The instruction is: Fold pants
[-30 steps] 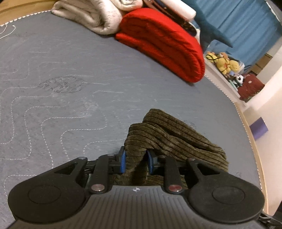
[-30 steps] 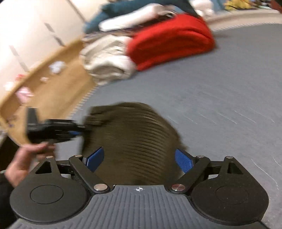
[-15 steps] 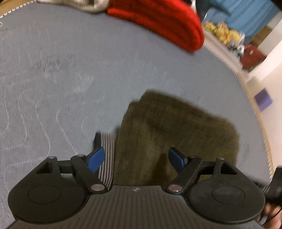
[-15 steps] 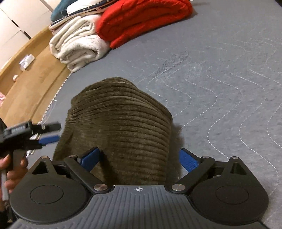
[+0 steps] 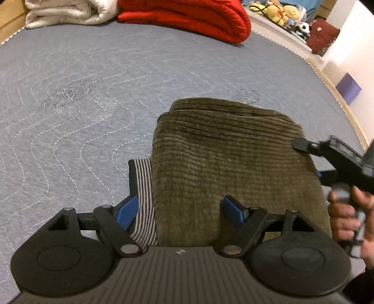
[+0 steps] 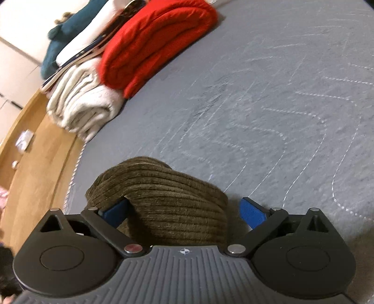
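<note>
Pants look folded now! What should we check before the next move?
1. Pants folded into a stack: ok.
2. Left gripper open, not pinching: ok.
3. Right gripper opening, right pad clear of the cloth: ok.
4. Edges tidy: not ok, striped lining pokes out.
5. Pants clear of the red blanket: ok.
6. Layers underneath smooth: cannot tell.

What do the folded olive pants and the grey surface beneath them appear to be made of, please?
Olive pants: apparently corduroy, soft and matte, with raised parallel ribs running across the cloth. Grey surface: seemingly a quilted felt-like pad, matte and slightly fuzzy, with wavy white stitch lines; the exact fibre is unclear.
</note>
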`<state>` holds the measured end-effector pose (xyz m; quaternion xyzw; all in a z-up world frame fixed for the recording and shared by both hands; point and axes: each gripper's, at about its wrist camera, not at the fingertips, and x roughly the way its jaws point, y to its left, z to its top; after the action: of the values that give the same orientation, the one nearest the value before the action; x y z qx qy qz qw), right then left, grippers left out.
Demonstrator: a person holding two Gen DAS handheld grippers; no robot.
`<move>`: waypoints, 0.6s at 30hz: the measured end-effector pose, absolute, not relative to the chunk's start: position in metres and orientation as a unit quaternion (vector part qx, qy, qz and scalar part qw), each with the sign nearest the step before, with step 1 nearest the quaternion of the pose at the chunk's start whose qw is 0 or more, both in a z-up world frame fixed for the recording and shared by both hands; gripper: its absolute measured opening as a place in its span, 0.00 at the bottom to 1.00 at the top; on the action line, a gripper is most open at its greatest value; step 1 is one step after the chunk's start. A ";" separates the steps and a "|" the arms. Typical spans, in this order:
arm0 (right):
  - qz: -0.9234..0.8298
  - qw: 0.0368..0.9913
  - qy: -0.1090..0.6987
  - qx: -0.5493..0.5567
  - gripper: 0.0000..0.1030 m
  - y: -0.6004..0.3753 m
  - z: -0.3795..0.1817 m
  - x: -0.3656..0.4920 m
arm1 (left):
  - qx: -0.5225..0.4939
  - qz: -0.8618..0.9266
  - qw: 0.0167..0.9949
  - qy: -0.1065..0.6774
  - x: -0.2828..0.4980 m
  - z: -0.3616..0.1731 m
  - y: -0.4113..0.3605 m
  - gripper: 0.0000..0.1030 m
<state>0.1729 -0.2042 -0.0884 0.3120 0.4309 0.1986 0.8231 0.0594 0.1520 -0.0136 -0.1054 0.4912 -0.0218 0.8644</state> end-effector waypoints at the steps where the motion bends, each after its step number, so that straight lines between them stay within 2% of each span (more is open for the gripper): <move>1: 0.191 0.827 0.431 0.306 0.96 -0.202 -0.090 0.174 | -0.100 -0.025 0.865 0.492 0.057 -0.013 0.150 0.81; 6: 0.166 0.827 0.446 0.299 0.90 -0.201 -0.104 0.180 | -0.055 -0.031 0.865 0.497 0.053 -0.019 0.139 0.81; 13: 0.174 0.863 0.419 0.221 0.81 -0.184 -0.085 0.169 | -0.034 -0.023 0.868 0.495 0.045 -0.018 0.136 0.81; 15: 0.190 0.856 0.433 0.211 0.82 -0.181 -0.081 0.170 | -0.031 -0.024 0.866 0.498 0.046 -0.019 0.135 0.81; 18: 0.189 0.843 0.466 0.190 0.89 -0.176 -0.074 0.171 | -0.025 -0.027 0.866 0.499 0.048 -0.020 0.134 0.81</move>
<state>0.1708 -0.1762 -0.0738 0.1896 0.4656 0.1892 0.8435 0.0476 0.1337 -0.0201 -0.0254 0.4986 -0.0267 0.8661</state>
